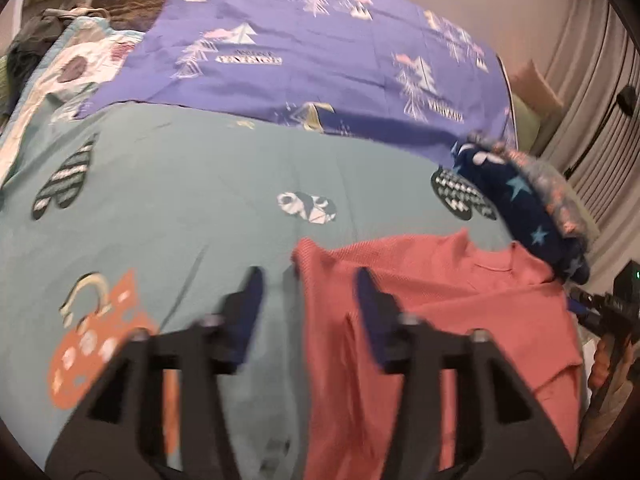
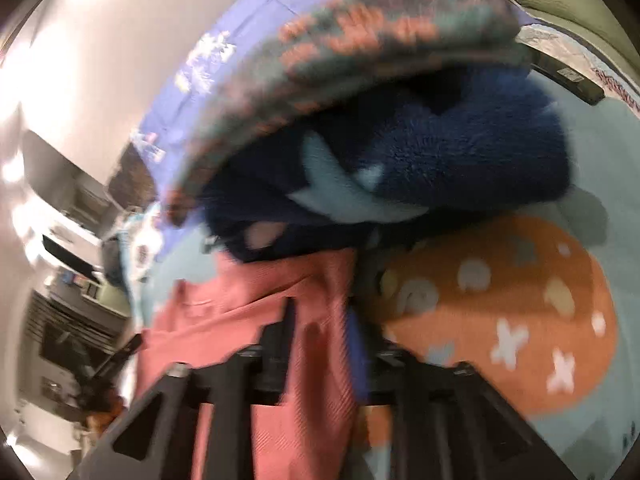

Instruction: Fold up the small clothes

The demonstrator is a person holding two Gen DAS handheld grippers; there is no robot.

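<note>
1. The pink shirt [image 1: 440, 320] is lying spread on the teal bedspread [image 1: 192, 200], near the bed's right edge in the left wrist view.
2. The left gripper [image 1: 310, 280] is hovering over the shirt's left edge; its fingers [image 1: 252, 292] are standing apart, released, one over the bedspread and one over the pink cloth.
3. The right gripper [image 2: 320, 320] is sitting at the shirt's other side, blurred; pink cloth is lying between its fingers [image 2: 356, 344], but I cannot tell whether they are gripping it.
4. A navy star fleece [image 1: 516, 200] is lying just beyond the shirt, with a grey-and-coral garment [image 1: 556, 188] on top.
5. A purple sheet [image 1: 320, 52] is covering the bed's far end.
</note>
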